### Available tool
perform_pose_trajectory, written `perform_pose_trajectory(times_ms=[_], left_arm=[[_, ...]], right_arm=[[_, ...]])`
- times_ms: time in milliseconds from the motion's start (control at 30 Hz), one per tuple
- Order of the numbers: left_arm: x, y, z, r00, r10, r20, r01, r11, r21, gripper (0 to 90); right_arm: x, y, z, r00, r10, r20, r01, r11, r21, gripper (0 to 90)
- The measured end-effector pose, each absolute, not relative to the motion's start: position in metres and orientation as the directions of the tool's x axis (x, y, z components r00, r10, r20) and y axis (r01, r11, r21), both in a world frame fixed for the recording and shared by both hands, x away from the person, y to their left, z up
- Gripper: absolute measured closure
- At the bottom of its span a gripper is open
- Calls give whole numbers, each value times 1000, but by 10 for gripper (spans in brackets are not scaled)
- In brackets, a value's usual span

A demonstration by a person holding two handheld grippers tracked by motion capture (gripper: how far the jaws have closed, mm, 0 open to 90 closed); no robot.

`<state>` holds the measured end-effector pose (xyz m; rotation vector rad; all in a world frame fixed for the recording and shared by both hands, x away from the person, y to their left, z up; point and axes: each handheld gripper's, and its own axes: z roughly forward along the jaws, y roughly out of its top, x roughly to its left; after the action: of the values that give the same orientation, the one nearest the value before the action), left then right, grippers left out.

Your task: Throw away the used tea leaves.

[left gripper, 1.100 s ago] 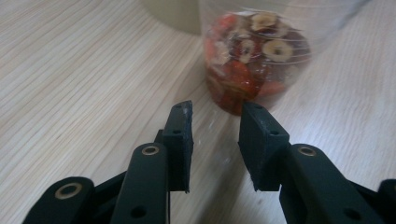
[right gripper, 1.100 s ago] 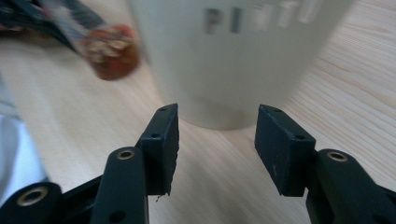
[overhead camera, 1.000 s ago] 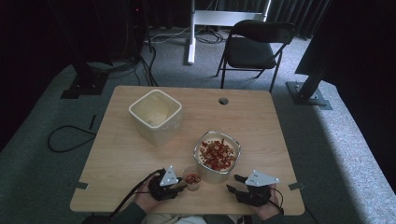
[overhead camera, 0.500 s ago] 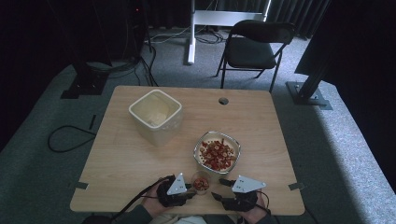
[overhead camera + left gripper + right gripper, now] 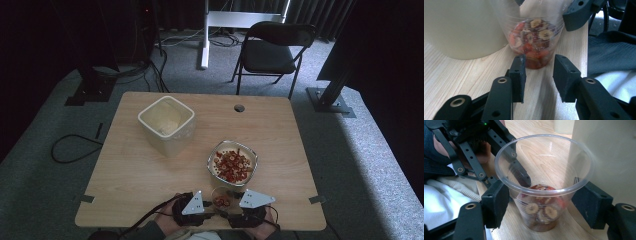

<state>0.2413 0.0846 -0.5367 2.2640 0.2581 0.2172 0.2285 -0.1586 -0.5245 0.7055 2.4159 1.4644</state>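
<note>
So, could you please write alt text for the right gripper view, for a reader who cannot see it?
A clear plastic cup with red dried fruit slices at its bottom stands on the wooden table, between the open black jaws of the right gripper, whose pads do not press it. Beyond the cup is the left gripper; a cream container is at the right.
</note>
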Motion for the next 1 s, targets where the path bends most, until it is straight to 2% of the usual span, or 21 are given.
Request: perform_pose_trajectory(times_ms=[400,467,667,1000], left_arm=[[238,81,-537,975,212,71,82,-636,768,624],[237,80,-537,974,208,85,71,-642,764,623],[244,95,-536,956,281,91,115,-639,761,562],[266,144,-531,888,451,90,235,-613,754,519]], right_arm=[[227,-146,-529,-853,521,39,262,361,895,271],[227,-144,-529,-847,530,33,262,364,894,300],[226,-150,-525,-836,548,35,269,354,896,365],[211,-183,-510,-790,613,18,267,319,909,371]])
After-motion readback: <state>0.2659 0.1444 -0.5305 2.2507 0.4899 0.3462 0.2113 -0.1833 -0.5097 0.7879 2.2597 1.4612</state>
